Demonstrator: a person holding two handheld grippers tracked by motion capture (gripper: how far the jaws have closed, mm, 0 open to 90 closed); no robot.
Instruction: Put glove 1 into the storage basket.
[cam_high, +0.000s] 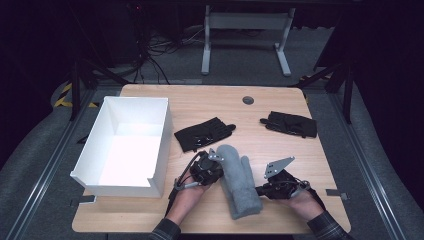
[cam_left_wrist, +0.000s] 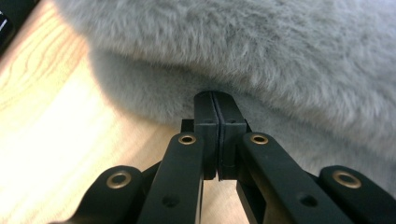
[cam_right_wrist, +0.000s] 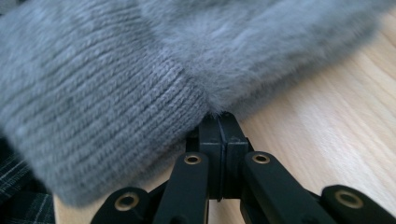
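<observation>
In the high view, a grey mitten (cam_high: 238, 180) lies on the wooden table (cam_high: 300, 150) between the left gripper (cam_high: 216, 161) and right gripper (cam_high: 259, 190), beside a white box (cam_high: 95, 145). In the left gripper view, the jaws are pressed together, tips at the mitten's fuzzy edge. In the right gripper view, the jaws are likewise together, tips against the mitten just beside its ribbed cuff (cam_right_wrist: 93, 116); whether either pinches fabric is unclear.

A: What does the room look like past the wooden table (cam_high: 280, 102)?
B: Dark. Grey carpet floor (cam_high: 320, 55), with a white-legged desk frame (cam_high: 245, 30) at the far side.
A: Anything at far left?
B: A tangle of black cables (cam_high: 150, 47) and yellow-black hazard tape (cam_high: 64, 95) on the floor.
</observation>
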